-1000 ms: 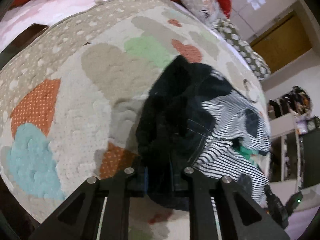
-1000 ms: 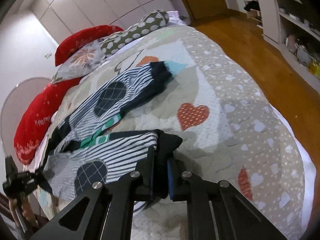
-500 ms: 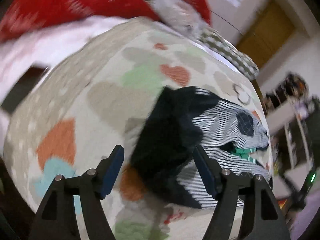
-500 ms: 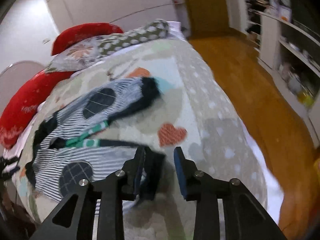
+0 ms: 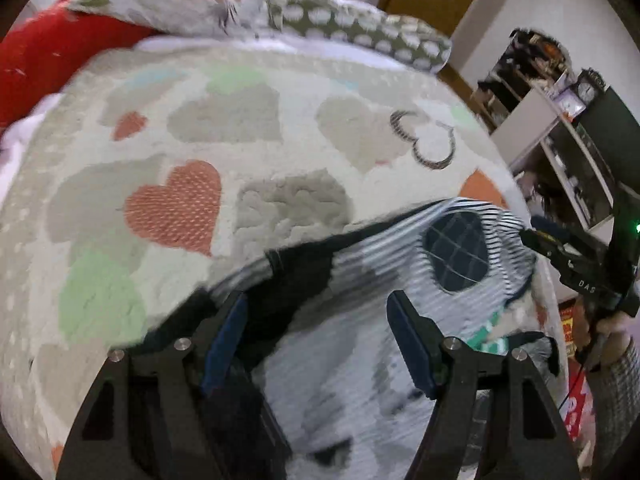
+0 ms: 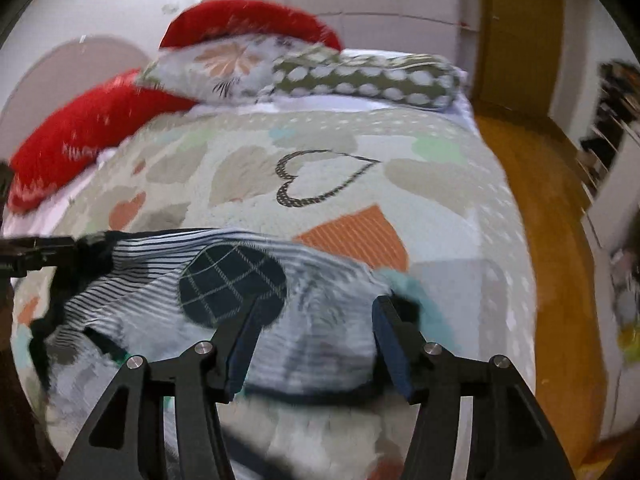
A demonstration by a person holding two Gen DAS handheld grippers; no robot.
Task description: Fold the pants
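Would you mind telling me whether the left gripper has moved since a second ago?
Yes. The left gripper has let go of the pants and swung toward the pillows, which now look nearer.

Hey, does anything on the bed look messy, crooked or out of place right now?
Nothing spilled or damaged. The striped pants lie rumpled and slanted across the heart-print quilt, not yet a neat fold. The pillows sit bunched at the head.

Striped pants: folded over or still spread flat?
Folded. The striped pants lie doubled lengthwise on the quilt, one leg stacked on the other, only one checked patch showing.
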